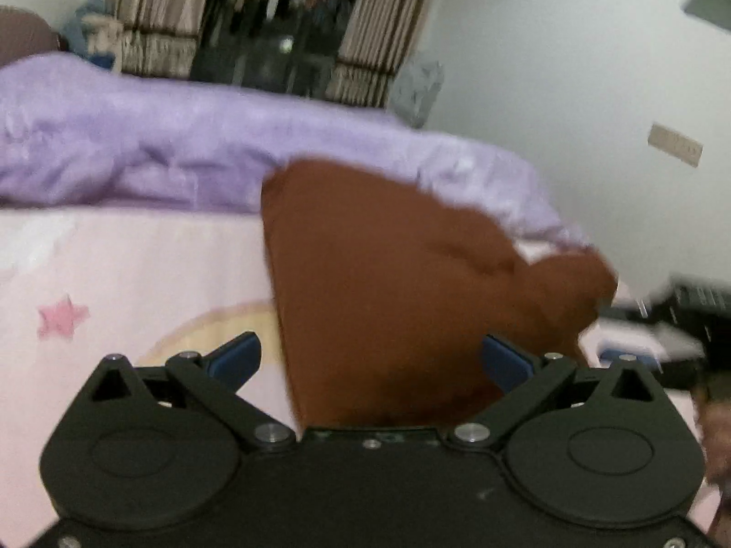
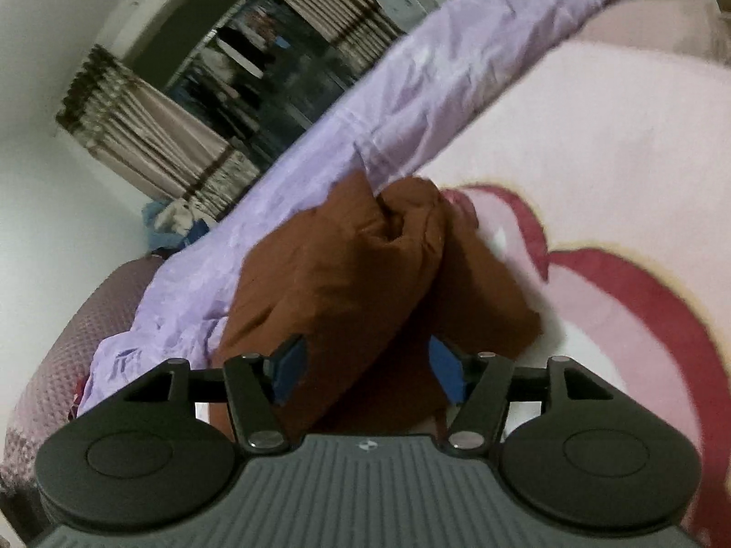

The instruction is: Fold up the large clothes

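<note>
My left hand-held gripper (image 1: 370,360) stood wide apart, the brown garment (image 1: 411,283) loose between its jaws. My right hand-held gripper (image 2: 365,365) was part-open around it. The garment lay bunched mid-frame on the bed (image 1: 114,283); folding looked barely begun.

No readable text shows in either view. The wall plate (image 1: 675,144), up right of the jaws, is blurred.
</note>
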